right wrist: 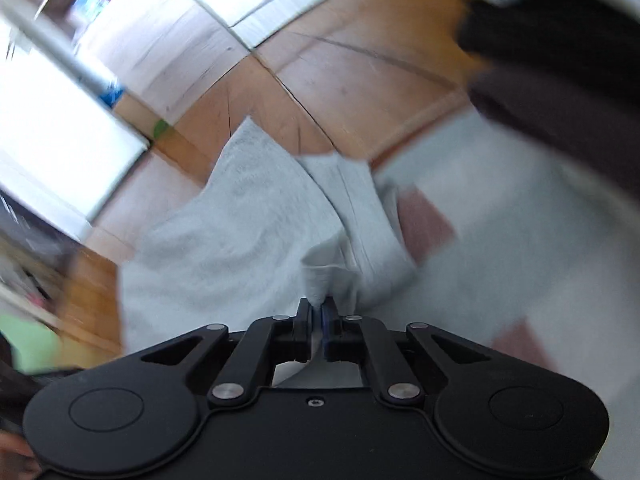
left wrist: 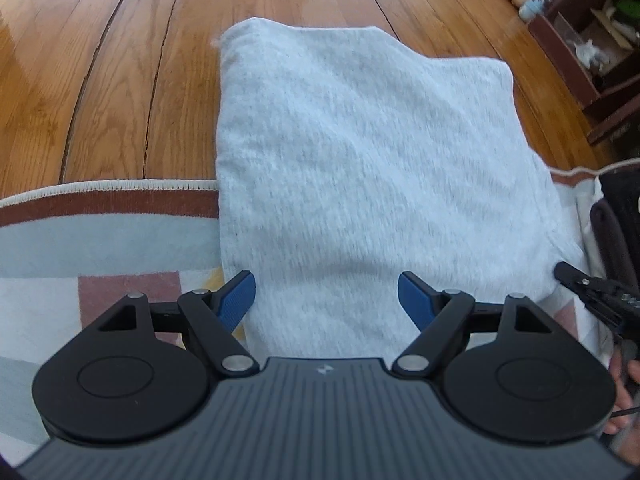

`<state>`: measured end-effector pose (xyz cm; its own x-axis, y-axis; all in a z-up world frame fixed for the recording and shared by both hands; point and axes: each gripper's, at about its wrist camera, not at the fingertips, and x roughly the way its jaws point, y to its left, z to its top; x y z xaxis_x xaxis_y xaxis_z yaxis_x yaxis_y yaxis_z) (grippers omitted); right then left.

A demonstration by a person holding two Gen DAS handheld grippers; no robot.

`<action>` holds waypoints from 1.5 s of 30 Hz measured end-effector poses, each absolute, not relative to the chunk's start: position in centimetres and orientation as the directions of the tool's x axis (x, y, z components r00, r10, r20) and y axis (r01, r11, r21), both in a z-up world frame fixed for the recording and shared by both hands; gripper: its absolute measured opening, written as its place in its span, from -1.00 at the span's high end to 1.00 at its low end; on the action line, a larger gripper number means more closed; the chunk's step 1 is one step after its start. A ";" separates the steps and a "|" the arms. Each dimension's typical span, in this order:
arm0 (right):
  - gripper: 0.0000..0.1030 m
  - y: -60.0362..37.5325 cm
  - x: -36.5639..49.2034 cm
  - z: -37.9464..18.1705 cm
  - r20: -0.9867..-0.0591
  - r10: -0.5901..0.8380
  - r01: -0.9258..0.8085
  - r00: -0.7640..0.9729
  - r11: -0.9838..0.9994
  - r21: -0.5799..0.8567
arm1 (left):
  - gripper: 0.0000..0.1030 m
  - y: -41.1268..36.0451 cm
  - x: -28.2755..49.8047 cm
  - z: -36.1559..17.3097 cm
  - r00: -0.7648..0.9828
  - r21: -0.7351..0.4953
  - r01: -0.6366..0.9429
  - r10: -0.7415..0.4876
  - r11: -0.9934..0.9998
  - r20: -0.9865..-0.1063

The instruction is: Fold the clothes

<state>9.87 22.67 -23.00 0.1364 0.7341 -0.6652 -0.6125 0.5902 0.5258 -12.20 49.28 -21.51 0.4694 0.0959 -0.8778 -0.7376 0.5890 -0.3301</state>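
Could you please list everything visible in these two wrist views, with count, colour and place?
garment: one, light grey, folded, lying partly on the rug and partly on the floor.
rug: one, pale blue, white and rust blocks with a cream edge, under the garment's near end.
floor: wooden planks, brown, beyond the rug.
shelf unit: one, dark brown, far right, contents too small to tell.
left gripper: one, black with blue pads, open over the garment's near edge.
right gripper: one, black, shut on a pinch of the garment.
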 end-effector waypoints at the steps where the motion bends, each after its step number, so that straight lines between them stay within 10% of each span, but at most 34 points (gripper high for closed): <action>1: 0.88 23.1 9.4 -22.1 -0.646 0.747 -0.651 0.156 0.570 0.502 | -0.52 49.3 -12.2 -21.4 0.471 -0.331 -0.738 0.098 0.588 -0.877; 6: 0.90 23.5 6.8 -16.8 -0.557 0.786 -0.821 0.269 0.489 0.294 | -0.52 49.3 -12.6 -21.1 0.479 -0.340 -0.741 0.102 0.579 -0.872; 12: 0.89 24.3 8.1 -22.4 -0.731 0.603 -0.779 0.319 0.607 0.160 | -0.62 48.9 -11.8 -22.4 0.368 -0.244 -0.764 0.093 0.598 -0.925; 19: 0.41 25.3 8.9 -18.5 -0.703 0.555 -0.754 0.444 0.656 0.042 | -0.61 49.0 -12.6 -20.7 0.456 -0.308 -0.743 0.112 0.595 -0.883; 22: -0.11 27.8 11.3 -16.0 -0.691 0.659 -0.825 0.298 0.541 0.161 | -0.61 49.6 -13.1 -18.8 0.551 -0.344 -0.708 0.177 0.617 -0.816; 35: -0.21 42.9 21.3 -20.5 -0.785 0.619 -0.875 0.012 0.387 0.291 | -0.61 54.2 -13.5 -20.9 0.691 -0.477 -0.651 0.201 0.590 -0.694; 39: -0.08 44.0 22.8 -22.6 -0.731 0.678 -0.809 -0.076 0.386 0.443 | -0.62 54.7 -13.2 -21.7 0.724 -0.515 -0.615 0.169 0.598 -0.669; 41: 0.57 43.9 21.9 -22.0 -0.682 0.729 -0.844 -0.064 0.325 0.427 | -0.62 54.8 -12.8 -21.8 0.727 -0.509 -0.609 0.172 0.608 -0.664; 45: 0.77 42.4 15.8 -19.6 -0.642 0.766 -0.977 0.028 0.155 0.143 | -0.62 55.0 -12.4 -21.7 0.736 -0.495 -0.597 0.187 0.631 -0.650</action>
<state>15.77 42.44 -19.62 0.0275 0.7660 -0.6422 -0.9774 0.1554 0.1434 -12.37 55.02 -21.66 0.7365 0.1873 -0.6500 -0.5974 0.6310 -0.4950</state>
